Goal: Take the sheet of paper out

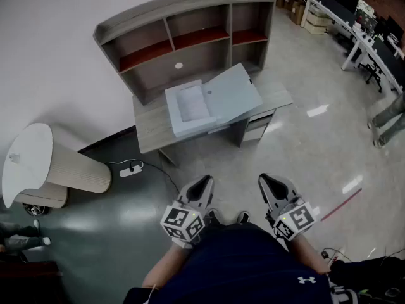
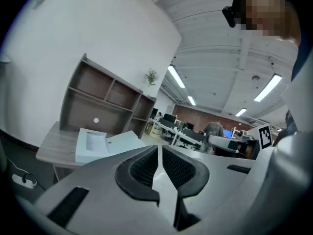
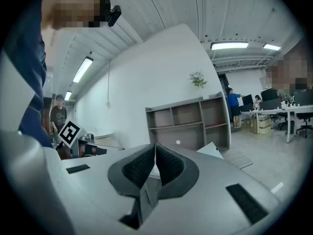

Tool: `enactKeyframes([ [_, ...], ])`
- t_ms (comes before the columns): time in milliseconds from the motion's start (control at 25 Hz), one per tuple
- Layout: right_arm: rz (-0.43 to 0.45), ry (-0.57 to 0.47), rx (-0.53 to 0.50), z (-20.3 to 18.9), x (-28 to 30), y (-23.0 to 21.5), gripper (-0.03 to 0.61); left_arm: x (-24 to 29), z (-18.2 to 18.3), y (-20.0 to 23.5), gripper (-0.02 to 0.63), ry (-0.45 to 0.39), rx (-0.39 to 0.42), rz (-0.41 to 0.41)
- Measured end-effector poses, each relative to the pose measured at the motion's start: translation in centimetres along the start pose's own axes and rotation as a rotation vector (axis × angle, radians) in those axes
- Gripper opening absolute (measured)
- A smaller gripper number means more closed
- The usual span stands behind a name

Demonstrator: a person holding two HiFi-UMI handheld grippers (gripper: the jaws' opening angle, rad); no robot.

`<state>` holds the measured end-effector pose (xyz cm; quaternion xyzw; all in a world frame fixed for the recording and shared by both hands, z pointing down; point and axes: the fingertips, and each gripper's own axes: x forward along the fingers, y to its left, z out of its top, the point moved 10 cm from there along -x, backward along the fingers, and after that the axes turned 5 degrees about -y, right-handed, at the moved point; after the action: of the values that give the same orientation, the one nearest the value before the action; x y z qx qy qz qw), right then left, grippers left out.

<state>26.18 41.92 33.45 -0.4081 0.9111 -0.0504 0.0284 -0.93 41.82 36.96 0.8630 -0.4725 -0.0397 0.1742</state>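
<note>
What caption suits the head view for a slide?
Shut and empty, the left tongs and right tongs face a desk whose open folder holds a sheet of paper.

Pale blue folder, grey desk, grey shelf with red-brown boards, glossy grey floor

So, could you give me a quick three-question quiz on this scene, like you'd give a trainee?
1. True or false: neither the left gripper nor the right gripper touches the sheet of paper.
2. The box file on the desk is: A) shut; B) open; C) on the floor.
3. Are the right gripper's jaws apart or together?
Key: 1 true; 2 B; 3 together.
</note>
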Motion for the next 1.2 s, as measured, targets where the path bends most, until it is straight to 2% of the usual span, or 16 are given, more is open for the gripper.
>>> enactKeyframes([
  [160, -0.031, 0.013, 0.015, -0.5, 0.0, -0.5, 0.018, 0.4, -0.3, 0.6, 0.041, 0.018, -0.010, -0.006],
  [600, -0.037, -0.008, 0.078, -0.9, 3.2, -0.2, 0.020, 0.5, 0.3, 3.4, 0.041, 0.020, -0.022, 0.002],
  [960, -0.120, 0.057, 0.090, -2.2, 6.0, 1.6, 0.018, -0.4, -0.2, 7.4, 0.040, 0.038, -0.067, -0.026],
  [1200, -0.105, 0.082, 0.106, -2.6, 8.2, 2.4, 0.018, -1.0, 0.0, 9.6, 0.040, 0.043, -0.090, -0.009],
])
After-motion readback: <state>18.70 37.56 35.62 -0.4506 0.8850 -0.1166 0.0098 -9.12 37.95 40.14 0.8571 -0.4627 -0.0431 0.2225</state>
